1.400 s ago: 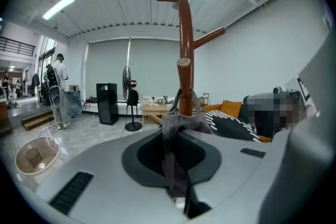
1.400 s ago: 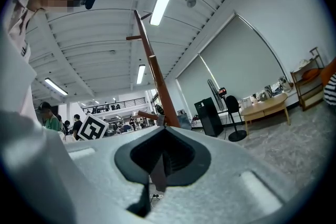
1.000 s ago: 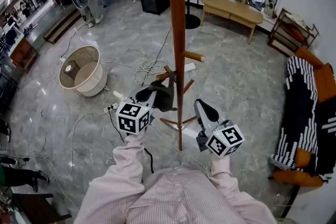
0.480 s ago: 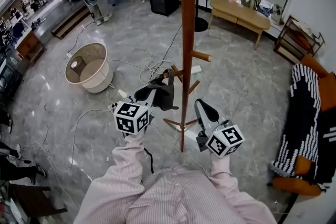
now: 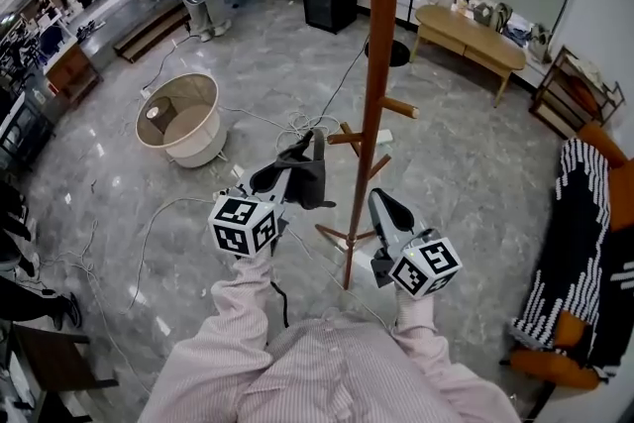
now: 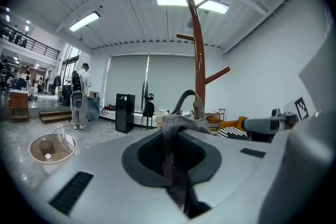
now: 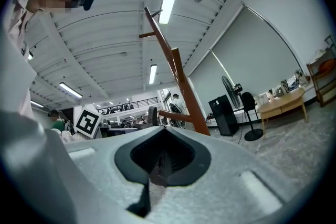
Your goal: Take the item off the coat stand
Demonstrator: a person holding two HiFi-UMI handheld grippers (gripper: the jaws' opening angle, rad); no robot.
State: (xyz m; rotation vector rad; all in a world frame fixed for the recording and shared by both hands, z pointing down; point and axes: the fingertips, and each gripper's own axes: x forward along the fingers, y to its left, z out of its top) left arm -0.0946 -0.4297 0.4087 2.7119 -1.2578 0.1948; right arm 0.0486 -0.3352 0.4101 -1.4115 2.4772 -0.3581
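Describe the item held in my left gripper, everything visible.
The fabric item is dark grey, soft and crumpled, with a looped strap rising from it. The left gripper is shut on a fold of it; the rest hangs limp beside the coat stand. Whether the strap touches the nearest peg can't be told.

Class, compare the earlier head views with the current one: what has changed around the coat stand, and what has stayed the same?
The left gripper, shut on the dark grey fabric item with a strap, has carried it leftward, away from the brown wooden coat stand; the gap between them has widened. Nothing was newly grasped or released. The right gripper stays shut and empty, low beside the stand.
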